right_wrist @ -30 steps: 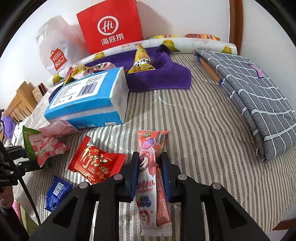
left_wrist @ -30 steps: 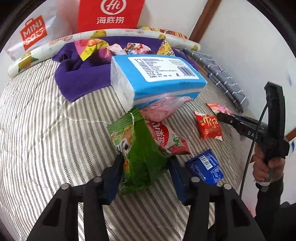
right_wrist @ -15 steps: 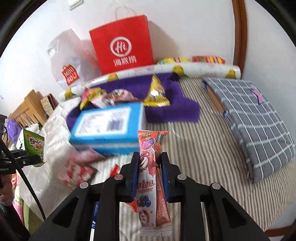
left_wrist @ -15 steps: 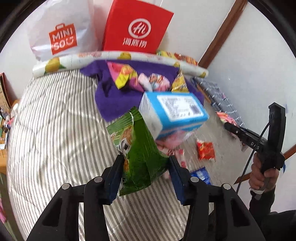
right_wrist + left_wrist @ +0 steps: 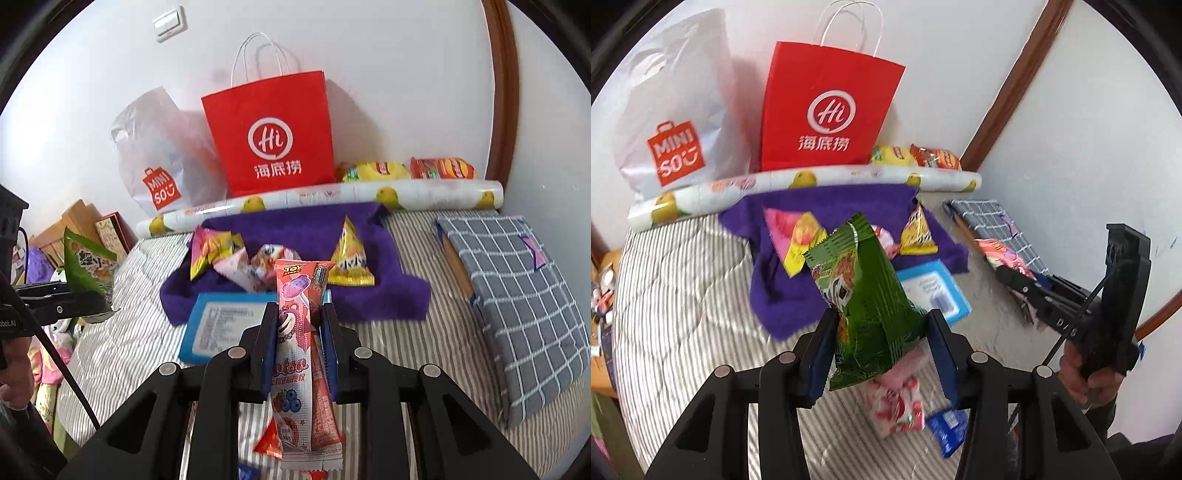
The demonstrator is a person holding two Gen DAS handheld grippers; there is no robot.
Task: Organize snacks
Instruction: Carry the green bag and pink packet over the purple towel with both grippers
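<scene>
While both grippers have risen well above the striped bed (image 5: 683,295) since a second ago, each keeps its load. The left gripper (image 5: 882,354) is clamped on a green snack bag (image 5: 866,295), which stands upright between the blue pads, clear of the bed; seen from the right-hand camera, the same bag (image 5: 86,269) hangs at the far left. The right gripper (image 5: 299,347) is closed on a pink lollipop packet (image 5: 295,332), held lengthwise with its top pointing forward; from the left-hand camera this gripper (image 5: 1015,280) shows at the right with the packet (image 5: 1001,254) in it.

The blue tissue pack (image 5: 221,325), formerly large in both views, now appears small and lies below the grippers, just in front of the purple towel (image 5: 775,291). On the towel rest a yellow triangular packet (image 5: 351,258) and a pink-and-yellow bag (image 5: 792,236). A pink strawberry packet (image 5: 897,406) and a small blue packet (image 5: 947,430) lie on the bed under the left gripper. A red paper bag (image 5: 273,136) and a white plastic bag (image 5: 668,122) stand against the wall behind a rolled fruit-print sheet (image 5: 424,192). A grey checked cushion (image 5: 517,295) lies at the right.
</scene>
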